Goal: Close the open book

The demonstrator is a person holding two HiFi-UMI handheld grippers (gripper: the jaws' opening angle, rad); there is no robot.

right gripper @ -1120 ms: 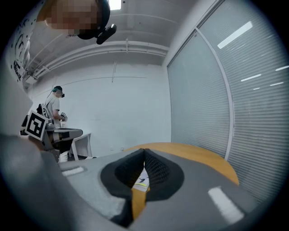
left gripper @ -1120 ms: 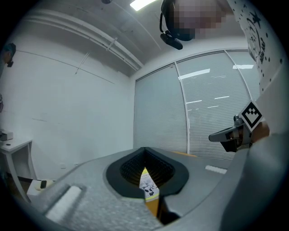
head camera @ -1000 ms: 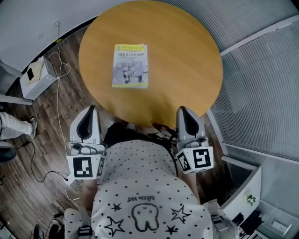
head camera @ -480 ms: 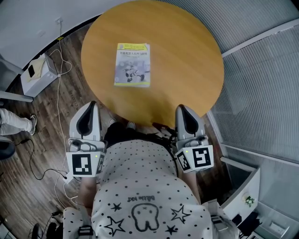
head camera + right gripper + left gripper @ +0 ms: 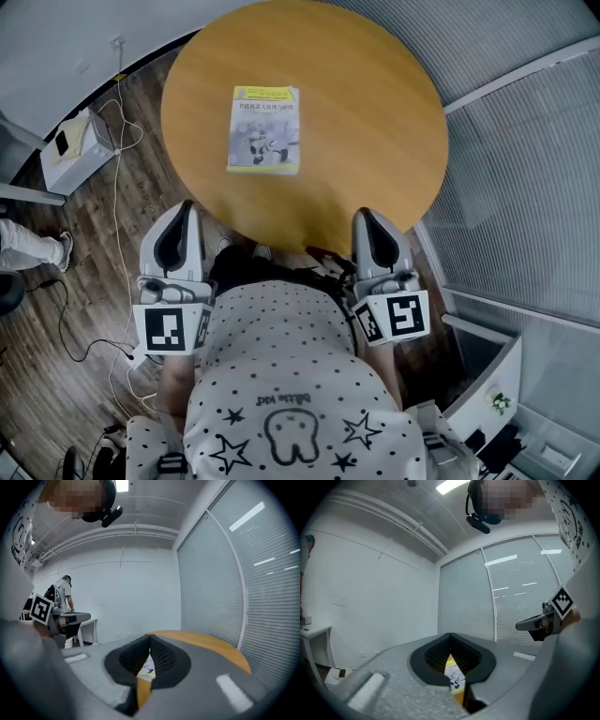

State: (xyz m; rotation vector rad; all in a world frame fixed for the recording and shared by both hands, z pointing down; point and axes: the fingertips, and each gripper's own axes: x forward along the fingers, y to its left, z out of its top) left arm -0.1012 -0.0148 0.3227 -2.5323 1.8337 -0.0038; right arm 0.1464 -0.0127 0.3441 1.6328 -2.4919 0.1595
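A book (image 5: 263, 129) with a yellow and white cover lies closed and flat on the round wooden table (image 5: 366, 122), on its left half. My left gripper (image 5: 179, 212) is at the near left edge of the table, close to the person's body, pointing level; its jaws are shut with nothing in them. My right gripper (image 5: 365, 219) is at the near edge on the right, also shut and empty. In the left gripper view the book (image 5: 454, 679) shows through the slit below the closed pads (image 5: 461, 656). The right gripper view shows the book (image 5: 146, 668) the same way.
A white box (image 5: 73, 150) and loose cables (image 5: 117, 216) lie on the wood floor left of the table. A person's leg (image 5: 28, 248) is at the far left. A glass wall with blinds (image 5: 525, 187) runs along the right. Another person (image 5: 63, 597) stands by a desk.
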